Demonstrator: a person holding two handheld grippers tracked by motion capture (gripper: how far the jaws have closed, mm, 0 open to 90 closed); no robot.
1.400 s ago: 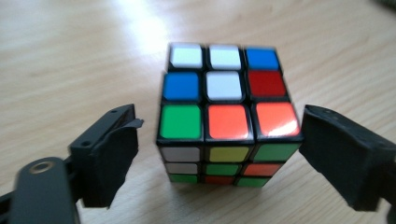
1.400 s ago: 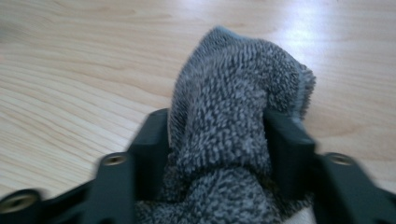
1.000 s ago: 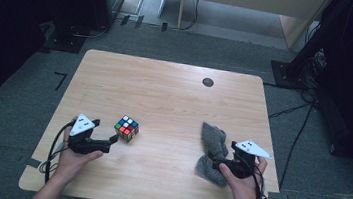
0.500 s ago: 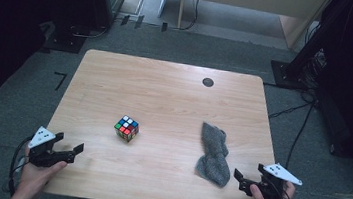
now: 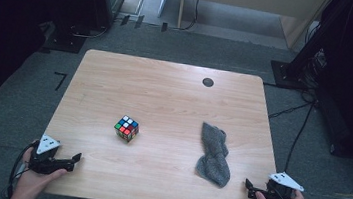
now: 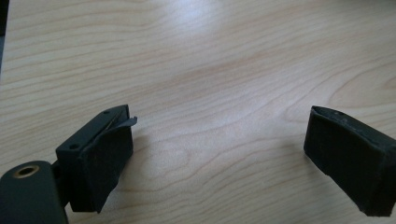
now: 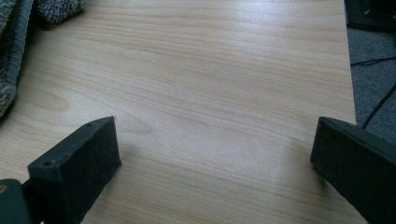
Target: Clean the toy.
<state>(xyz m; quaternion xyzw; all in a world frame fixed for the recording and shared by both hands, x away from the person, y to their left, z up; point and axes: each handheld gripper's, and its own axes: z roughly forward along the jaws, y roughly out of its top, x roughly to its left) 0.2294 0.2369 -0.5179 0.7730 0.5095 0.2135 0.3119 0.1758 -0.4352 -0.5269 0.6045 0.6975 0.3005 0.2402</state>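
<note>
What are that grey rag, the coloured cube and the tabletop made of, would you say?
The rag looks like soft knitted or terry fabric: it is fuzzy, crumpled and matte. The cube seems hard plastic, with a black body and smooth coloured squares. The tabletop looks like light wood or a wood-look laminate: the grain lines are plain and the sheen is faint, so I cannot tell which.

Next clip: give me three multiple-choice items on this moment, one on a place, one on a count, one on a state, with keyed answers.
1. Where does the crumpled grey knitted cloth lie relative to the multicoloured puzzle cube?
A. Right
B. Left
C. On top

2. How many loose things lie on the light wooden table?
A. Four
B. Two
C. Five

3. The left tongs are:
A. Clamped on the cube
B. Shut
C. Open, empty

Answers: 1 A, high view shows it rightward; 2 B, cube and cloth; 3 C, bare wood between the jaws.
</note>
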